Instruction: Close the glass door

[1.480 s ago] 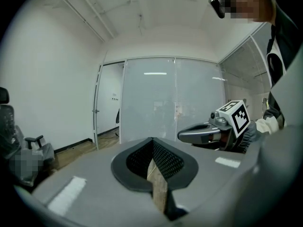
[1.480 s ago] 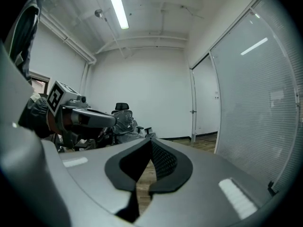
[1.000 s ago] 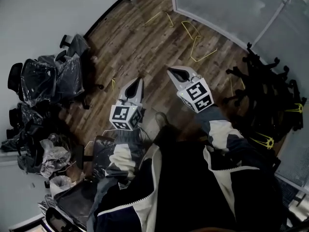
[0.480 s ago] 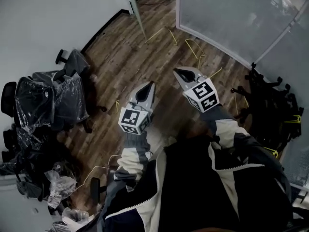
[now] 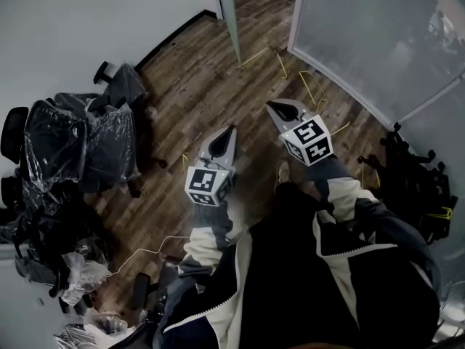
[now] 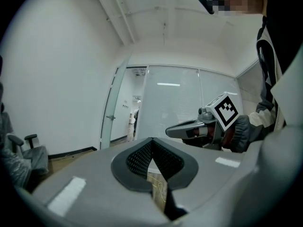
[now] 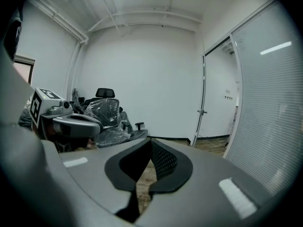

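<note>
Left tongs [image 5: 229,131] and right tongs [image 5: 272,106] were pressed together, empty; glass door [image 5: 229,20] had drawn nearer, still open, untouched.

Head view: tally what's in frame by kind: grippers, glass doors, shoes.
Grippers: 2 (left gripper, right gripper)
Glass door: 1
Shoe: 1
Total: 4

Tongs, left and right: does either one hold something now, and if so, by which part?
Nothing is held. The left tongs and the right tongs are both shut and empty, and neither touches the glass door.
</note>
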A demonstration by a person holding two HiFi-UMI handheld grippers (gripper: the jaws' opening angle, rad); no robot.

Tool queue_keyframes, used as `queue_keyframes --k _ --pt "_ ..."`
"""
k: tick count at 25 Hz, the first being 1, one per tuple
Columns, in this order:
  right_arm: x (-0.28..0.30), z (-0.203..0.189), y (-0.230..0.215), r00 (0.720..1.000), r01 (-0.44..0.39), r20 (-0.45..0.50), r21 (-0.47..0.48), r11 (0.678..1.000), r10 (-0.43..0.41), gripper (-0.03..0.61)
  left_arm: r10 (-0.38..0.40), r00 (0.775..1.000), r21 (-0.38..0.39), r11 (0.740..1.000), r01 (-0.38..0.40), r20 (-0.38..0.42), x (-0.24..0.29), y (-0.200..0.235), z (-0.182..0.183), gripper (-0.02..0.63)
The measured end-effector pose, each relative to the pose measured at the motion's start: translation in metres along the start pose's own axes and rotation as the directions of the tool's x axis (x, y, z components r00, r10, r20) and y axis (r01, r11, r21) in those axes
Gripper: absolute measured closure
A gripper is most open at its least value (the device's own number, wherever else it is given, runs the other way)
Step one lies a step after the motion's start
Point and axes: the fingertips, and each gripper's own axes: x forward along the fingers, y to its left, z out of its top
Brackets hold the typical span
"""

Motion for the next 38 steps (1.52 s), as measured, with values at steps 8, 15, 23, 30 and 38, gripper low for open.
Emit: queue_keyframes --k 8,15,23,30,38 --pt "0.064 0.027 -0.036 0.991 -0.13 0.028 -0.097 0.987 0.133 0.575 0.095 0.995 0.052 0.994 -0.095 0.001 0.044 0.053 0.011 0.611" --pt "0.092 0.057 -0.025 0.972 -0.211 0.082 -0.124 0.97 0.222 0.575 0.181 0.983 0.048 0.982 -0.183 0.032 0.033 0.063 0.029 0.609" --pt "0.13 0.055 0.007 0.934 -0.332 0.107 -0.102 0.938 0.342 0.574 0.289 0.956 0.025 0.957 -0.288 -0.038 0.024 0.095 0.007 0.609" --pt "0.149 0.068 -0.066 0.931 -0.332 0.135 -0.073 0.941 0.339 0.574 0.305 0.951 0.01 0.952 -0.304 -0.047 0.1 0.118 0.027 0.609" --pt "0.177 0.074 -0.144 0.942 -0.298 0.145 -0.045 0.954 0.301 0.574 0.335 0.942 0.028 0.942 -0.335 -0.019 0.172 0.152 0.055 0.609"
